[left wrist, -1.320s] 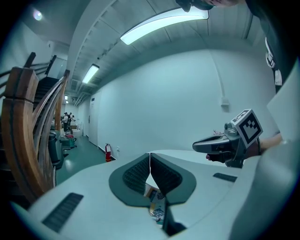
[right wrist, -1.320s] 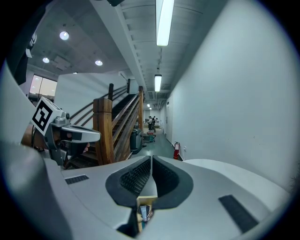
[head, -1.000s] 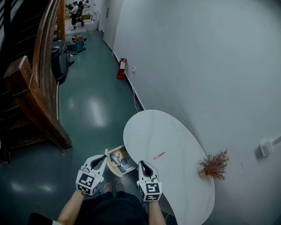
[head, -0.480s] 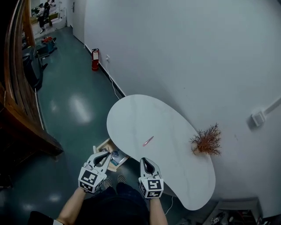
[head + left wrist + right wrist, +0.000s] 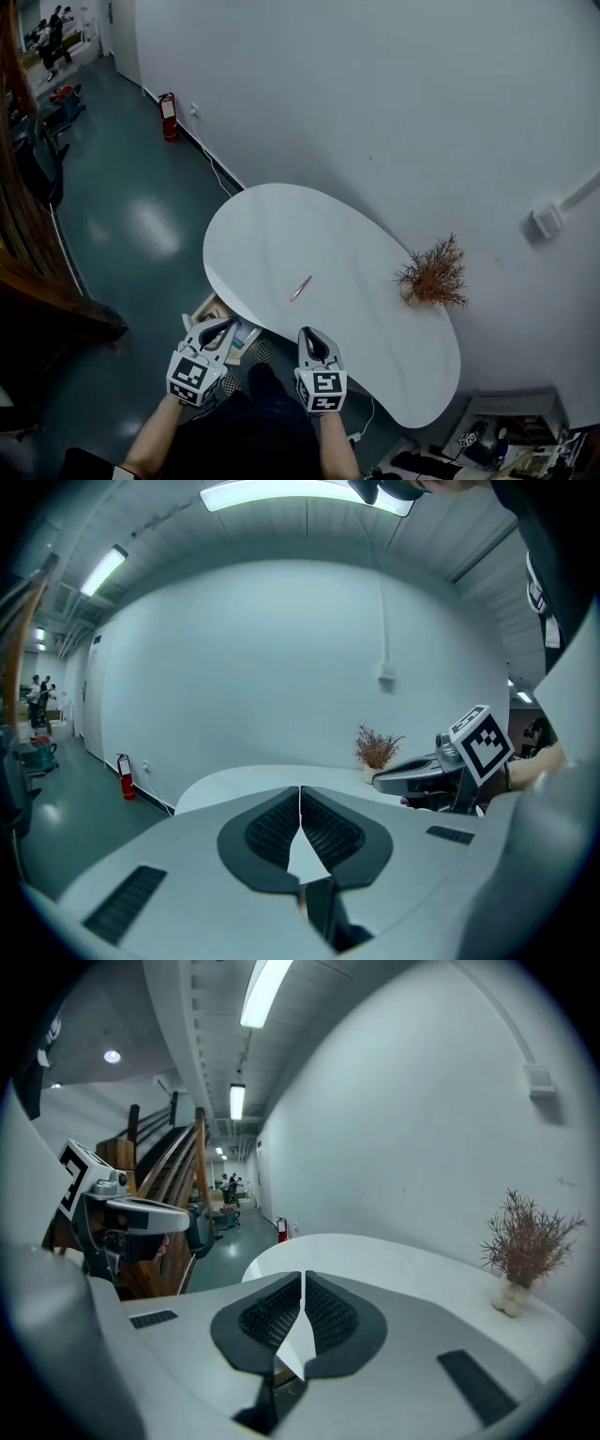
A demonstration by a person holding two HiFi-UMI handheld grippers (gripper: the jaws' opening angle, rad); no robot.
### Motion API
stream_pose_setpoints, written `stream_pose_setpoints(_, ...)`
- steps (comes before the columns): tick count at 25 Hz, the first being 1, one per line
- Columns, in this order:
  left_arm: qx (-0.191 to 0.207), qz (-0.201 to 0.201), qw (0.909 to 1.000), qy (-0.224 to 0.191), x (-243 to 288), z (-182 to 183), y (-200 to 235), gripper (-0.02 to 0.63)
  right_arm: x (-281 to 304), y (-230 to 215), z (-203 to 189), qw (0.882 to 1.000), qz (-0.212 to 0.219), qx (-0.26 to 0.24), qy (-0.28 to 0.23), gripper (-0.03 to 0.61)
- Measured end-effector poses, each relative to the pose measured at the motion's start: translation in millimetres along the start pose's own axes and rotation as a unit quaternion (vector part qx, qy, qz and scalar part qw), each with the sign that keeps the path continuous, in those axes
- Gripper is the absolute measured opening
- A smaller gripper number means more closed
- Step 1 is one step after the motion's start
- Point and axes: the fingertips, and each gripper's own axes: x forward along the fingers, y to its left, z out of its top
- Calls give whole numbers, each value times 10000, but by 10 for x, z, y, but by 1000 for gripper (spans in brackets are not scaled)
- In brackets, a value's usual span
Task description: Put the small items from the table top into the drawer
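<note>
You're keeping the left gripper (image 5: 223, 325) and right gripper (image 5: 308, 334) closed, empty. The drawer (image 5: 208, 308) is sitting open, holding items; a pink pen (image 5: 300, 288) is waiting on the table (image 5: 281, 230).

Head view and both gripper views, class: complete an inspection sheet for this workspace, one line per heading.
Surface: white kidney-shaped table top, mostly bare.
Job's things: thin pink stick-like item lying on the table top; open wooden drawer below the table's near-left edge, holding small items too blurred to name.
Clutter: dried reddish-brown plant in a small white pot at the table's far edge.
Grippers: left gripper and right gripper held short of the table, fingers together, nothing between them.
Cables: white cable along the foot of the white wall.
Surroundings: red fire extinguisher, wooden staircase, green floor, people far off.
</note>
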Motion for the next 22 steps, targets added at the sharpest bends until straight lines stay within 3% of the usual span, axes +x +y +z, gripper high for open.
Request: stream_pose_setpoints(22,-496,-116,9941,958,1561,-305,670,20,1536,-826,-515,9909,141,672,1160,38)
